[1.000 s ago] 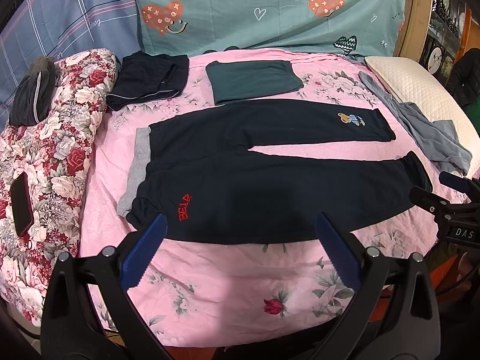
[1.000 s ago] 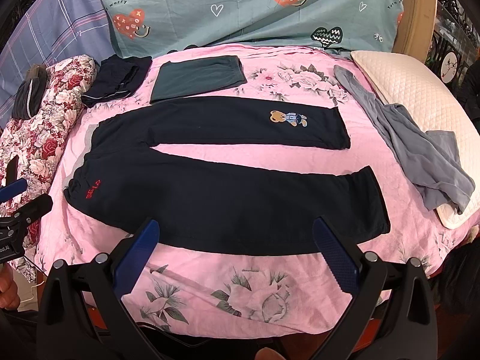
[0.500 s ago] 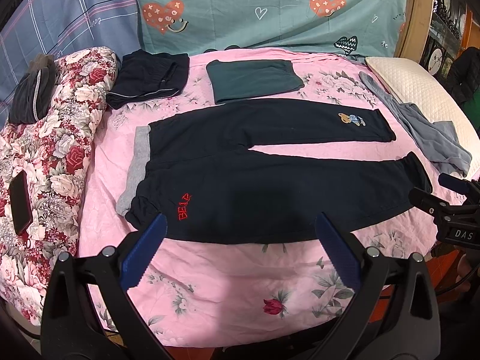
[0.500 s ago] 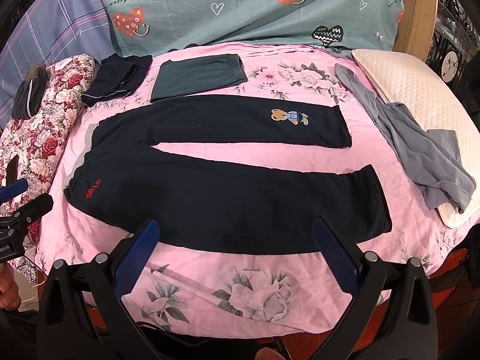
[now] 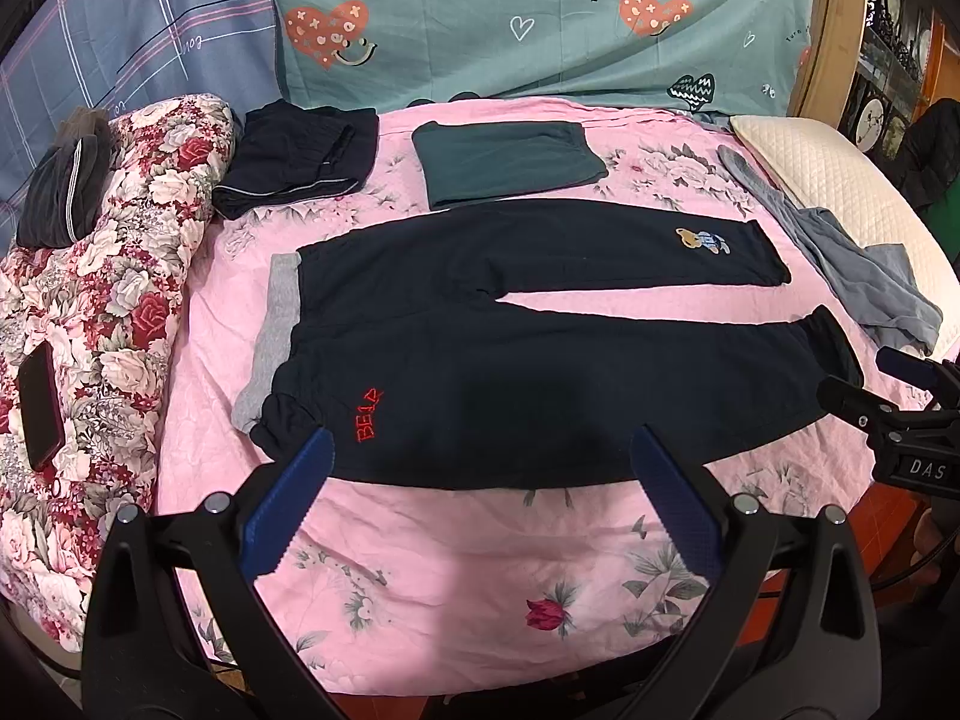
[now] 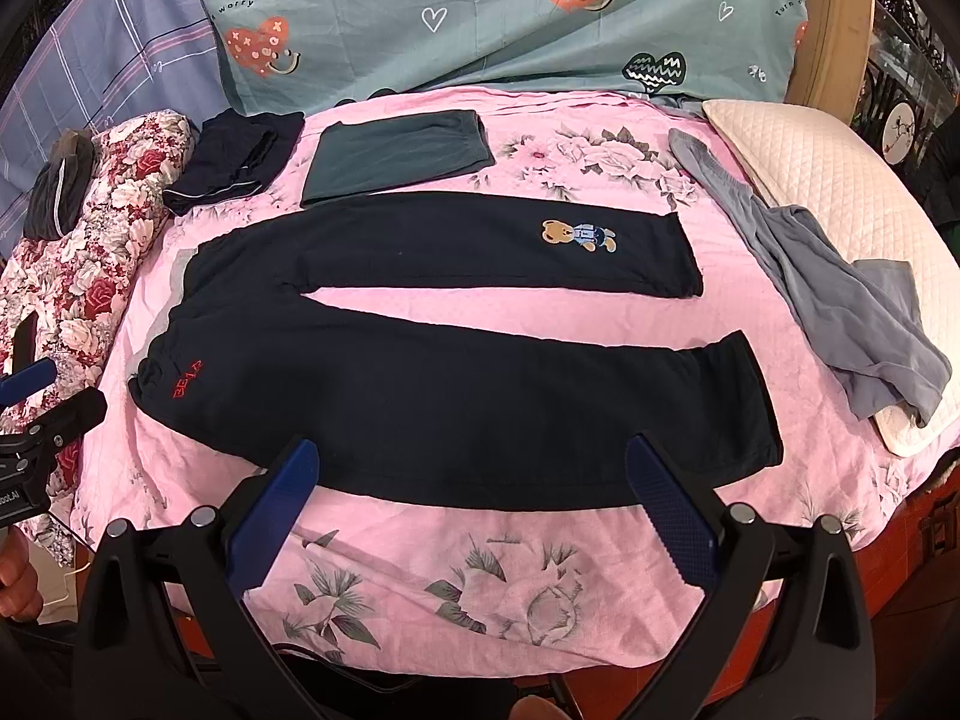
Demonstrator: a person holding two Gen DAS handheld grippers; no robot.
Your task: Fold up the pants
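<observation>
1. Both tongs stand wide apart and hold nothing: my left gripper (image 5: pixel 480 504) hangs over the near edge of the bed by the waist end of the pants, and my right gripper (image 6: pixel 474 510) hangs over the near edge by the middle of the near leg.
2. I see the dark pants (image 5: pixel 510 372) spread flat on the pink sheet (image 5: pixel 456 564), waist to the left, both legs running to the right and a little spread from each other. The grey waistband (image 5: pixel 273 330) shows at the left end.
3. I judge the cloth to be soft, thick and rather light. It will sag and drag on the sheet, not slide, so it needs two holds at the same time.
4. For the first fold I would pinch the near edge, once at the waist by the red lettering (image 5: pixel 369 417) and once at the near cuff (image 6: pixel 744 402), then carry the near leg over the far one.
5. Just beyond the far leg lies a folded green garment (image 5: pixel 504 159), almost touching it; a folded dark garment (image 5: pixel 294 150) lies far left.
6. A loose grey garment (image 6: pixel 840 300) lies to the right of the cuffs, near them, partly on a white pillow (image 6: pixel 834 192). It could be caught by mistake.
7. A floral quilt (image 5: pixel 102 300) with a phone (image 5: pixel 39 405) on it borders the left side.
</observation>
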